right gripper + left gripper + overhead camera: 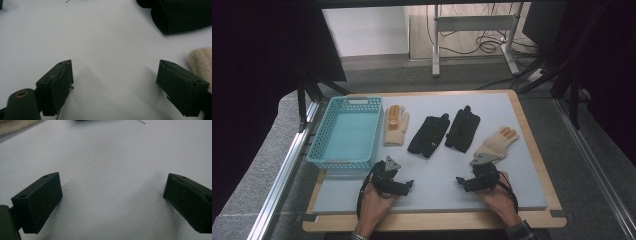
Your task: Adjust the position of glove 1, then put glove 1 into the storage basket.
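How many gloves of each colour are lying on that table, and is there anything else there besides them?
Cream gloves with orange fingertips: 2, the left cream glove and the right cream glove
Black gloves: 2, the left black glove and the right black glove
Blue basket: 1
Total: 5 things

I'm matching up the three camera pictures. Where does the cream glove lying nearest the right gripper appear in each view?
High view: the cream glove lies right of centre on the mat, just beyond the right gripper.
Left gripper view: not in it.
Right gripper view: its cuff peeks in at the right edge, beside the right-hand jaw.
Shared landmark: the pale grey mat under everything.
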The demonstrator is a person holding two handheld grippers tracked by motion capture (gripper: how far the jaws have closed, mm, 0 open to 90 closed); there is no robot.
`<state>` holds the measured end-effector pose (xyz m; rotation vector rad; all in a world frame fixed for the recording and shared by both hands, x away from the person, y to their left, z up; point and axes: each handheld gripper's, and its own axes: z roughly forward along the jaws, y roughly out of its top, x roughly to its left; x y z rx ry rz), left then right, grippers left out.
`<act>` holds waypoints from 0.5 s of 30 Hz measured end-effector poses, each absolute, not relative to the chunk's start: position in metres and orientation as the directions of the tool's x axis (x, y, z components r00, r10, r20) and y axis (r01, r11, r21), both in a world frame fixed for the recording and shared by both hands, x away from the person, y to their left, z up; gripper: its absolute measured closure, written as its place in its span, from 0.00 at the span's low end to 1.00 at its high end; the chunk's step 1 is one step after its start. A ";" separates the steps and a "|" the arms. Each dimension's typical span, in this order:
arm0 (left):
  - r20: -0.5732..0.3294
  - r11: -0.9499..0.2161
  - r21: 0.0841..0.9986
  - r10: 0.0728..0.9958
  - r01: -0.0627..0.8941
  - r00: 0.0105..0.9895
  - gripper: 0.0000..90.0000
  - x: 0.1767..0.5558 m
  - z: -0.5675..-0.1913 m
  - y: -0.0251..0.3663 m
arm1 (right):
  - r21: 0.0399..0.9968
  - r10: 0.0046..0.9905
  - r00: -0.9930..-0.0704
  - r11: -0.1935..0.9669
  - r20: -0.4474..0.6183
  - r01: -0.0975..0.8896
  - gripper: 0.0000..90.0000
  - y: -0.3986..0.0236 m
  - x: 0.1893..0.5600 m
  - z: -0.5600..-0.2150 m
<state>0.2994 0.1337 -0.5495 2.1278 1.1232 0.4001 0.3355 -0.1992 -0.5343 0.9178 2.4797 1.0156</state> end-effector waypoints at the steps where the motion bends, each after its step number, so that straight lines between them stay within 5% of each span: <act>1: -0.046 -0.389 0.697 0.814 0.603 0.579 0.02 0.299 -0.550 0.134 | 0.710 0.662 -0.748 0.549 -0.047 0.441 0.14 -0.199 0.335 -0.534; 15: -0.047 -0.388 0.697 0.814 0.603 0.579 0.02 0.300 -0.550 0.134 | 0.707 0.665 -0.746 0.543 -0.034 0.452 0.14 -0.199 0.336 -0.534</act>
